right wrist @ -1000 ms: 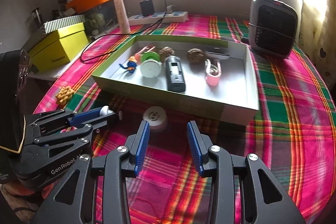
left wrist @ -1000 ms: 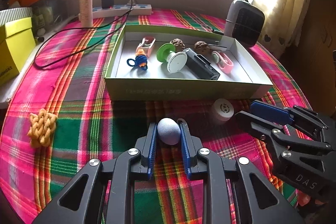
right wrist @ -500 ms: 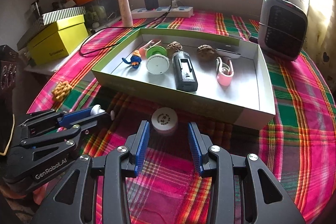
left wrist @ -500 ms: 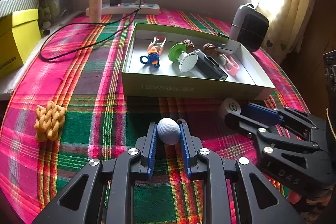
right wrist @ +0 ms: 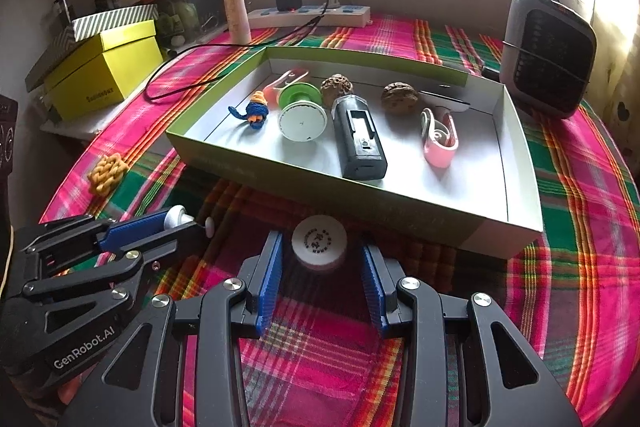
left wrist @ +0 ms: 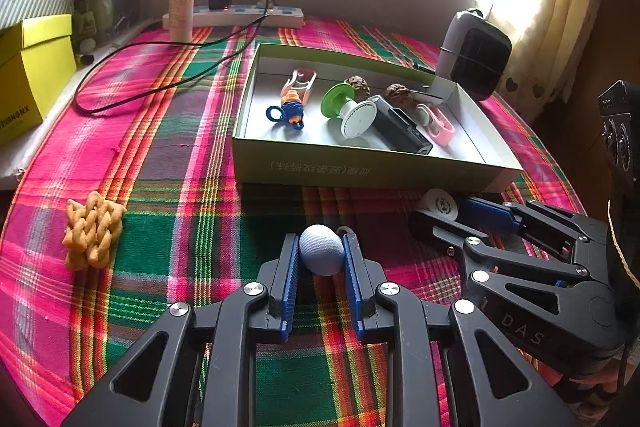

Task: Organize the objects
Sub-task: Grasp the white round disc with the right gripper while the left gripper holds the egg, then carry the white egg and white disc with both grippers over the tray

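- Left gripper (left wrist: 320, 255): jaws nearly closed, clamped on a pale blue egg-shaped ball (left wrist: 322, 249); ball's long axis runs along the fingers, narrower end pointing toward the box.
- Right gripper (right wrist: 322, 267): jaws about half open, gripping nothing; a white round cap (right wrist: 319, 243) sits between the blue pads, clear of both, flat face up, on the plaid tabletop (right wrist: 580, 187).
- Open green box (right wrist: 400, 205): just beyond the cap, long axis left-right; holds a black device (right wrist: 360, 139) lying lengthwise front-to-back, a green-and-white spool (right wrist: 302, 115), 2 walnuts, a pink clip (right wrist: 438, 139), and a blue-orange knitted toy (right wrist: 254, 113).
- Yellow knotted piece (left wrist: 92, 229): on the tabletop, well left of the box.
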`<state>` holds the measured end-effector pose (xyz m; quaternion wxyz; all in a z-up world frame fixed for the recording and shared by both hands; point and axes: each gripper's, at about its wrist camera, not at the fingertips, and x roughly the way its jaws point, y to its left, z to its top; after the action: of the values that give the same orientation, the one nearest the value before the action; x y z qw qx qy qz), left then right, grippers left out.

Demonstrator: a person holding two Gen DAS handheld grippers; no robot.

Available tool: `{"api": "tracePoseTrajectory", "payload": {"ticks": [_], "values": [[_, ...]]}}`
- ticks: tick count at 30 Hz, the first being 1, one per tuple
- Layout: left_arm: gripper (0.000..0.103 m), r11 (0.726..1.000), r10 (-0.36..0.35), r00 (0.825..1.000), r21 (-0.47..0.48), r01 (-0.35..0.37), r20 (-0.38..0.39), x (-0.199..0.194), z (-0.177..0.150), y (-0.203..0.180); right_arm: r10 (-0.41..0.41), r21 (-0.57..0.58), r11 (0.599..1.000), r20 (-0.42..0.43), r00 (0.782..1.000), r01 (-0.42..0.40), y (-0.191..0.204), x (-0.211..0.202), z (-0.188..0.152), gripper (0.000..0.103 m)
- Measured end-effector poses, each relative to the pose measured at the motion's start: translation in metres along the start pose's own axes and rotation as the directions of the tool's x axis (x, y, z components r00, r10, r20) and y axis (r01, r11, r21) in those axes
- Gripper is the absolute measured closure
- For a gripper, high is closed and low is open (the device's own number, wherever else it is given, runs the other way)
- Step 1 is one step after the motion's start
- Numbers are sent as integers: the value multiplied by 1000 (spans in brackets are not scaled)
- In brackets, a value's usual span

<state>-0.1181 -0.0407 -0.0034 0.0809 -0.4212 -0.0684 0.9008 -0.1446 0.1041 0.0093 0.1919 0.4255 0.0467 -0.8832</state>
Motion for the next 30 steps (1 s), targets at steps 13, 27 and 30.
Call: {"api": "tracePoseTrajectory", "payload": {"ticks": [13,27,30], "values": [[83,1000,0,1000,0,0,0,0,0,0,9,-5,1000,3,1000,-9,1,-1,0,74],[83,1000,12,1000,11,-12,0,0,1,-1,22,1,1000,11,1000,-22,2,-4,-2,74],[83,1000,12,1000,11,-12,0,1,1,-2,27,1,1000,10,1000,-27,1,-5,-2,74]]}}
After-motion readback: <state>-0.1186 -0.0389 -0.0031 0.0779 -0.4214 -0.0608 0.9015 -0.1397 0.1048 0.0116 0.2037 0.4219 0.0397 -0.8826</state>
